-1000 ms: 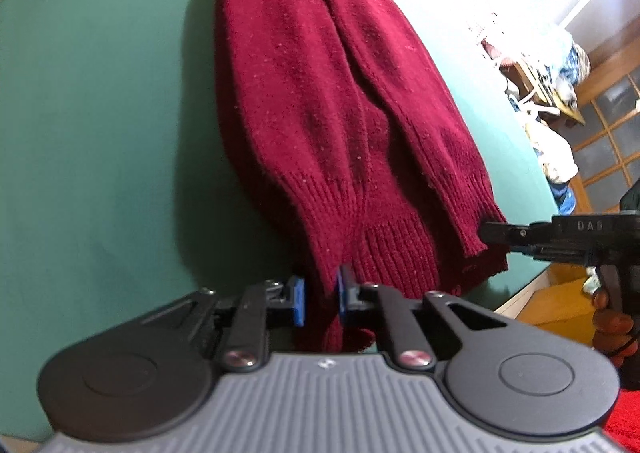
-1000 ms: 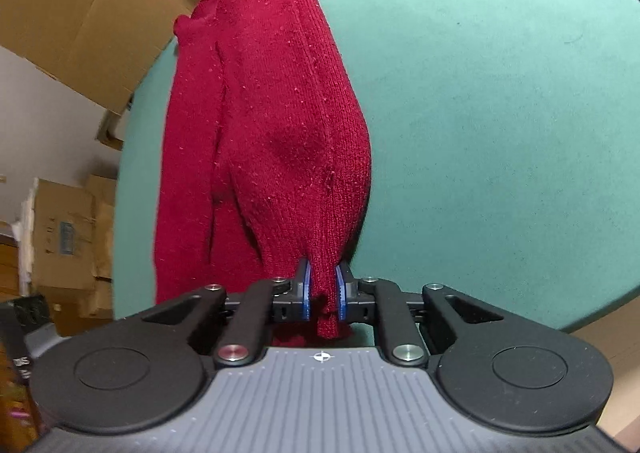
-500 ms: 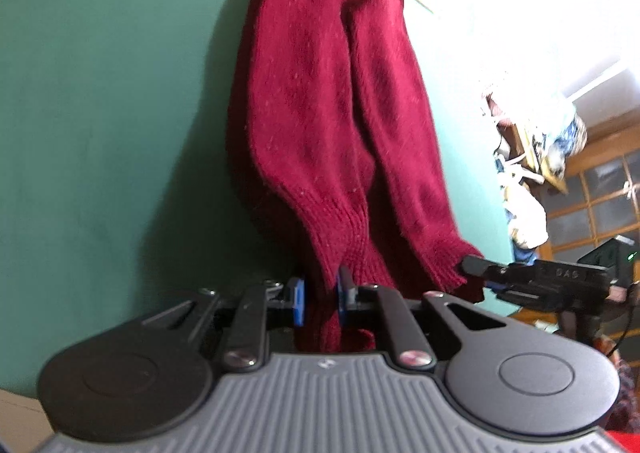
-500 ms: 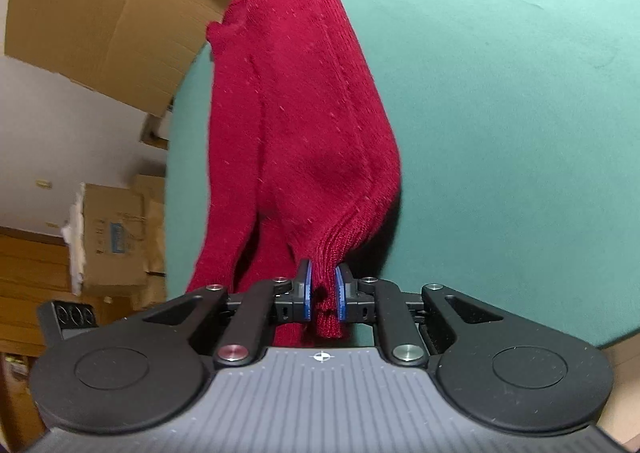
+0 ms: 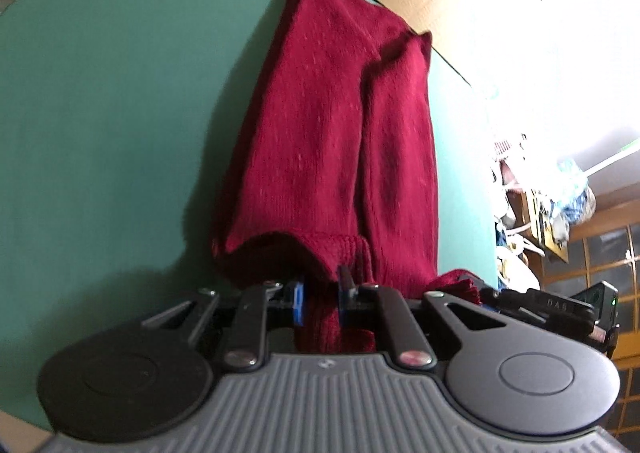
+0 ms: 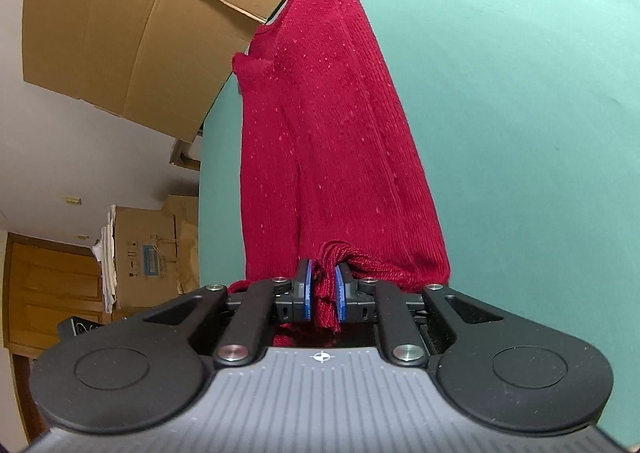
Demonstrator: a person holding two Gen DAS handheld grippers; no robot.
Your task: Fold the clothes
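A dark red knit sweater (image 5: 332, 141) lies lengthwise on the green table (image 5: 100, 113), folded into a narrow strip with its collar end at the far edge. My left gripper (image 5: 320, 295) is shut on the ribbed hem, which is lifted off the table and curls toward the camera. In the right wrist view the same sweater (image 6: 340, 133) stretches away from me, and my right gripper (image 6: 322, 293) is shut on a bunched corner of its hem. The right gripper's black body (image 5: 548, 307) shows at the right of the left wrist view, beside the hem.
A large cardboard box (image 6: 120, 21) stands past the table's far edge. More cardboard boxes (image 6: 148, 253) and a wooden cabinet (image 6: 48, 293) sit at the left below. Cluttered shelves and a lattice door (image 5: 580, 245) lie to the right under bright glare.
Both grippers have carried the hem up and forward over the sweater, so the near part now curls above the table. The left gripper has rolled; more of the box shows.
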